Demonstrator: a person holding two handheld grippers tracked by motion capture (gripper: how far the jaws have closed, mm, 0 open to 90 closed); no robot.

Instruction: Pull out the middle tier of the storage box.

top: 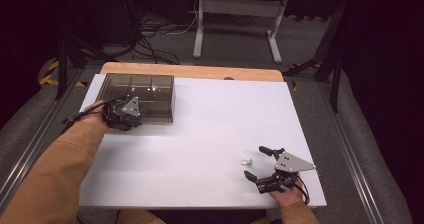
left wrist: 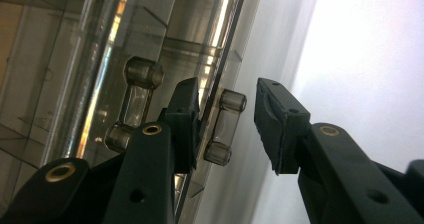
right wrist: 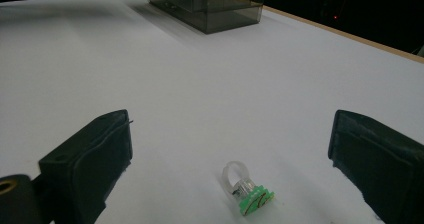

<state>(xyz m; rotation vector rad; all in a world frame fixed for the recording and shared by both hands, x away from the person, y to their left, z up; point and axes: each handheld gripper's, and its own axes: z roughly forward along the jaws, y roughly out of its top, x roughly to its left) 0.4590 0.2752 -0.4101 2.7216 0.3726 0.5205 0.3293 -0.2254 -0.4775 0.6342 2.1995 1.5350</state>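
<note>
Ring (green-topped) between right tool jaws

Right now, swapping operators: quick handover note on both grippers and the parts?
Left gripper: at the near wall of the smoked clear box, far left of the table. Its jaws straddle the box's small clear latch; a gap shows on one side, so not clamped yet.
Right gripper: wide open, holding nothing, low over the white surface at the near right.
Toy ring with green top: lying on the table between the right jaws, untouched.
Done: both grippers in position.
Left, probably: work the latch, pick up the ring, take it to the box.
</note>
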